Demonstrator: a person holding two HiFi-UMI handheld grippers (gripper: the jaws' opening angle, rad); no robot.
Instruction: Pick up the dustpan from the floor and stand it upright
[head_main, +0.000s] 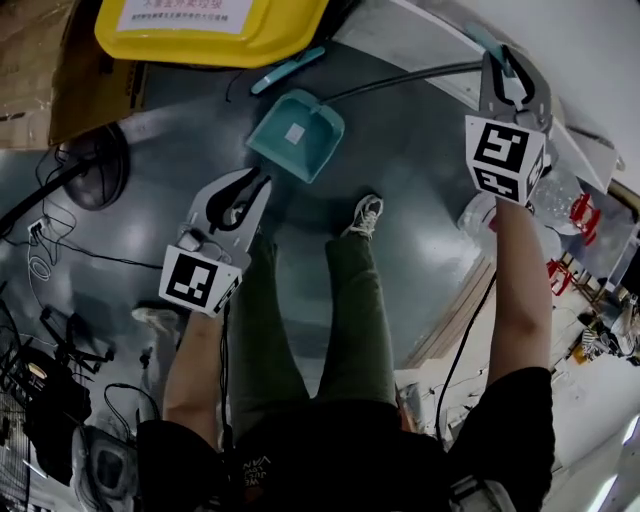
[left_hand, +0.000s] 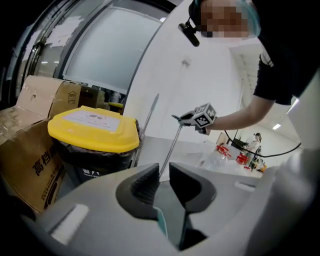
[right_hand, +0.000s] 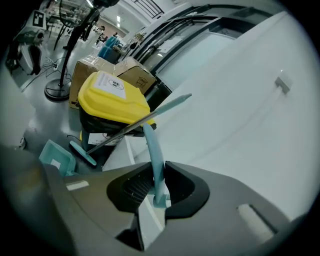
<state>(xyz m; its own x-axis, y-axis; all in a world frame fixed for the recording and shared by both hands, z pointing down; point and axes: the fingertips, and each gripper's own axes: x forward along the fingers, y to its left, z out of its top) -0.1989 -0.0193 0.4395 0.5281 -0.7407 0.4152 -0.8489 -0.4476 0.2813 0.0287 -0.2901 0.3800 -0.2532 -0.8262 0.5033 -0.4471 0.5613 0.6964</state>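
Standing the dustpan upright is the step in hand, as I judge it. Your right hand-held gripper is clamped on the teal grip of the long handle, which passes between its jaws and out beyond the tips. From this hand-held gripper the dark rod slopes down and away to the pan, which is down at the floor, well below it and near the bin with the yellow lid.

Your left hand-held gripper has its jaws nearly together, with a narrow gap between the pads and nothing pressed there. The pan lies just ahead of its tips, apart from them. A thin teal edge shows low in that gap. Perhaps it is the pan seen through it, but I cannot be sure.

The next move calls for you to bring the handle over the pan until the rod is vertical. Keep the right grip firm, and release only when the dustpan stands steady, because otherwise it may tip over.
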